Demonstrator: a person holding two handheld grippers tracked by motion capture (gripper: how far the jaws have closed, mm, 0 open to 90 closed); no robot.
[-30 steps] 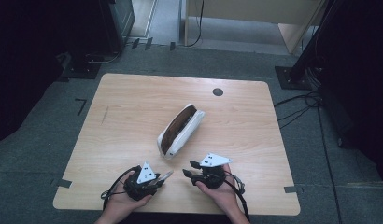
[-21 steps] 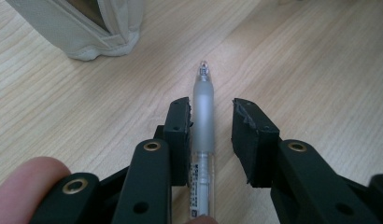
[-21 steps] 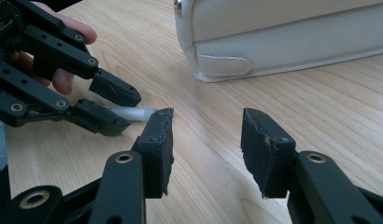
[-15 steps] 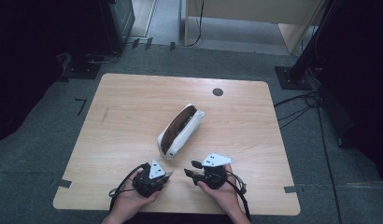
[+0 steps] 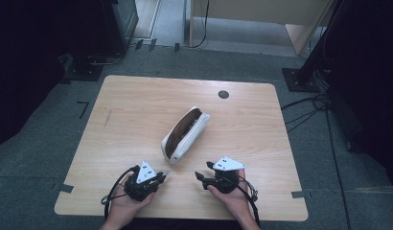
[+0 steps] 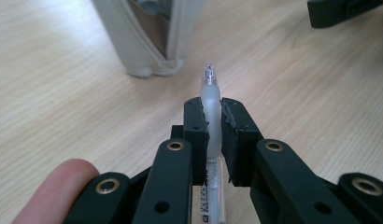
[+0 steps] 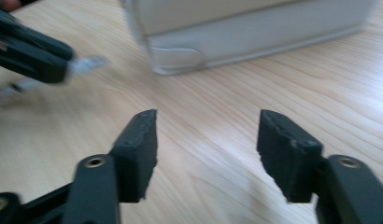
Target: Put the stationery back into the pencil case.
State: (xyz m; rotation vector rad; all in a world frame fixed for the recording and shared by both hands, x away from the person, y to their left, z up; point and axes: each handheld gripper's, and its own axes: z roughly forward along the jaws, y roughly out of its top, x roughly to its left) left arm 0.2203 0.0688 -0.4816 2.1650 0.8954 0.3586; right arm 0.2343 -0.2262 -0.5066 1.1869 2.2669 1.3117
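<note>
A big wooden table (image 5: 137,120) takes up the middle of the high view. Dark floor lies all around it, and the corners of the picture are too dark to make out.

A white pencil case (image 5: 185,134) lies slanted in the middle of the table. Its top is open and the inside looks brown, but what is in it is too small to tell. In the left gripper view only its near end shows, at the top of the picture, cut off by the edge.

At the bottom of the high view two hands come in, cut off at the wrists. The left gripper (image 5: 162,175) is at the lower left of centre, near the bottom end of the case. The right gripper (image 5: 200,175) is just right of it, a little apart.

In the left gripper view the left claw is closed tight on a clear pen (image 6: 211,100). The pen's tip sticks out past the jaws and points toward the case. Its back end is hidden under the jaws. A fingertip (image 6: 59,191) shows at the lower left.

In the right gripper view the right claw is wide open and holds nothing. The case is blurry across the top.
</note>
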